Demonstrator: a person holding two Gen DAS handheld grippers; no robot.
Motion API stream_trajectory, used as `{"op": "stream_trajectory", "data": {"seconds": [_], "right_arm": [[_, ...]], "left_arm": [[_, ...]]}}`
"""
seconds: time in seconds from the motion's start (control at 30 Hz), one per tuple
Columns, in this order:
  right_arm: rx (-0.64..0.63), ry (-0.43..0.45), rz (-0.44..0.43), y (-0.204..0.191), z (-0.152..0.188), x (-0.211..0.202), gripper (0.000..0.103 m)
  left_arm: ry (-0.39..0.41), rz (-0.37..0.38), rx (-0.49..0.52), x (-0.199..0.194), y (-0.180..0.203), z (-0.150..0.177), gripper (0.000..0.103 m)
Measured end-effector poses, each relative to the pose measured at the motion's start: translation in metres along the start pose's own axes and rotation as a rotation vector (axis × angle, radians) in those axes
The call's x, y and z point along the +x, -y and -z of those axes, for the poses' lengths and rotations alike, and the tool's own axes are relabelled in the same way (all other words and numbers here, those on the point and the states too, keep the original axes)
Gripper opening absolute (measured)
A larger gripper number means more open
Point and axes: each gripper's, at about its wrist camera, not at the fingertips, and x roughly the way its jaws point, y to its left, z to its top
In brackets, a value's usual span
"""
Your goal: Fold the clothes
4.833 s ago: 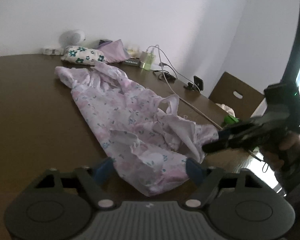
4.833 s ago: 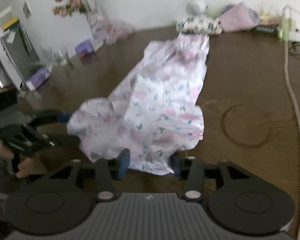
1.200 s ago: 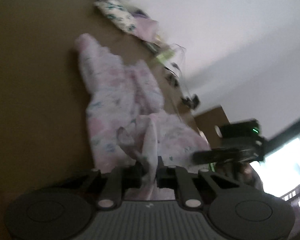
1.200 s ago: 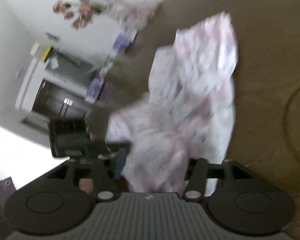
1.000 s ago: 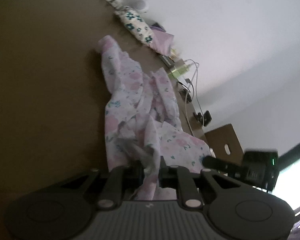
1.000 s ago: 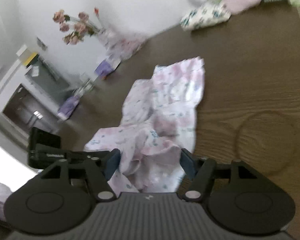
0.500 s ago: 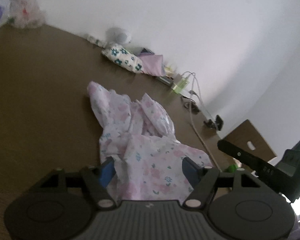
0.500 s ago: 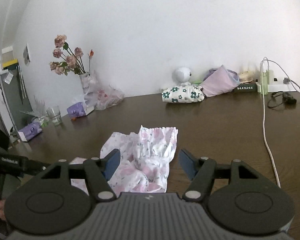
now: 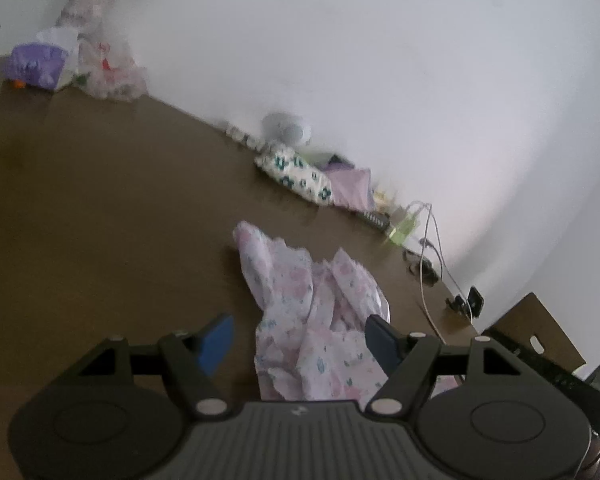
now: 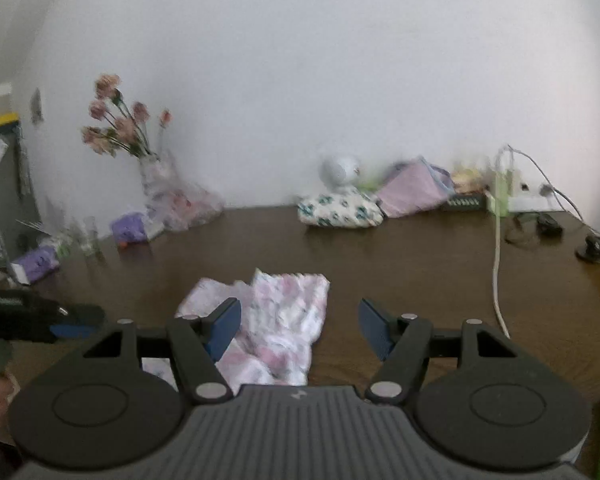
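The floral garment [image 10: 278,320] lies bunched on the brown desk [image 10: 420,280], half doubled over, so the next fold wants its creases smoothed and edges squared first. Both the left gripper [image 9: 300,338] and right gripper [image 10: 300,324] hover above it with fingers spread, grasping nothing. A second ago the left fingers pinched the cloth; now they have released it.

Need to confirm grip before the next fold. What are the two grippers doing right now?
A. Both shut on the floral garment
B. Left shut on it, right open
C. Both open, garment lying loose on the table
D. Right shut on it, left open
C: the left gripper and right gripper both stand wide open, and the floral garment lies rumpled on the table, unheld.
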Motion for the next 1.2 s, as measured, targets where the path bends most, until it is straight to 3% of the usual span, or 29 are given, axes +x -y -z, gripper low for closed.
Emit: {"op": "stream_trajectory", "data": {"seconds": [0.13, 0.4, 0.53, 0.6, 0.63, 0.7, 0.77, 0.87, 0.93, 0.97, 1.0, 1.03, 1.07, 1.13, 1.2], "right_arm": [[0.065, -0.027, -0.002, 0.010, 0.000, 0.003, 0.066], [-0.003, -0.057, -0.100, -0.011, 0.000, 0.002, 0.063], [-0.013, -0.123, -0.107, -0.019, 0.013, 0.020, 0.060], [-0.011, -0.156, -0.110, -0.022, 0.019, 0.029, 0.039], [0.012, -0.173, -0.114, -0.020, 0.023, 0.035, 0.028], [0.071, -0.216, -0.119, -0.015, 0.031, 0.045, 0.022], [0.139, -0.256, -0.130, -0.009, 0.038, 0.053, 0.005], [0.231, -0.247, -0.169, 0.002, 0.040, 0.050, 0.004], [0.267, -0.246, -0.148, 0.009, 0.040, 0.050, 0.007], [0.285, -0.246, -0.137, 0.012, 0.040, 0.049, 0.016], [0.287, -0.246, -0.123, 0.013, 0.041, 0.049, 0.018], [0.246, -0.236, -0.106, 0.007, 0.040, 0.046, 0.022], [0.199, -0.206, -0.107, 0.001, 0.037, 0.040, 0.038], [0.126, -0.175, -0.121, -0.012, 0.035, 0.038, 0.050], [0.067, -0.170, -0.126, -0.022, 0.034, 0.040, 0.048]], "left_arm": [[0.027, -0.036, -0.037, -0.006, -0.010, -0.011, 0.070], [-0.050, 0.046, 0.039, 0.012, 0.015, 0.004, 0.069], [-0.132, 0.019, 0.033, 0.034, 0.018, 0.014, 0.049], [-0.152, 0.005, 0.018, 0.040, 0.015, 0.017, 0.030], [-0.156, 0.024, 0.005, 0.042, 0.013, 0.018, 0.013], [-0.162, 0.047, -0.056, 0.047, 0.005, 0.019, 0.009], [-0.152, 0.091, -0.126, 0.048, -0.001, 0.019, 0.005], [-0.114, 0.142, -0.211, 0.048, -0.009, 0.017, 0.005], [-0.111, 0.068, -0.237, 0.055, -0.013, 0.019, 0.012], [-0.126, 0.048, -0.239, 0.057, -0.014, 0.019, 0.017], [-0.129, 0.060, -0.233, 0.055, -0.014, 0.019, 0.018], [-0.120, 0.083, -0.223, 0.050, -0.014, 0.018, 0.027], [-0.098, 0.100, -0.211, 0.044, -0.014, 0.017, 0.047], [-0.046, 0.075, -0.157, 0.034, -0.012, 0.016, 0.074], [-0.065, 0.014, -0.102, 0.039, -0.009, 0.015, 0.059]]}}
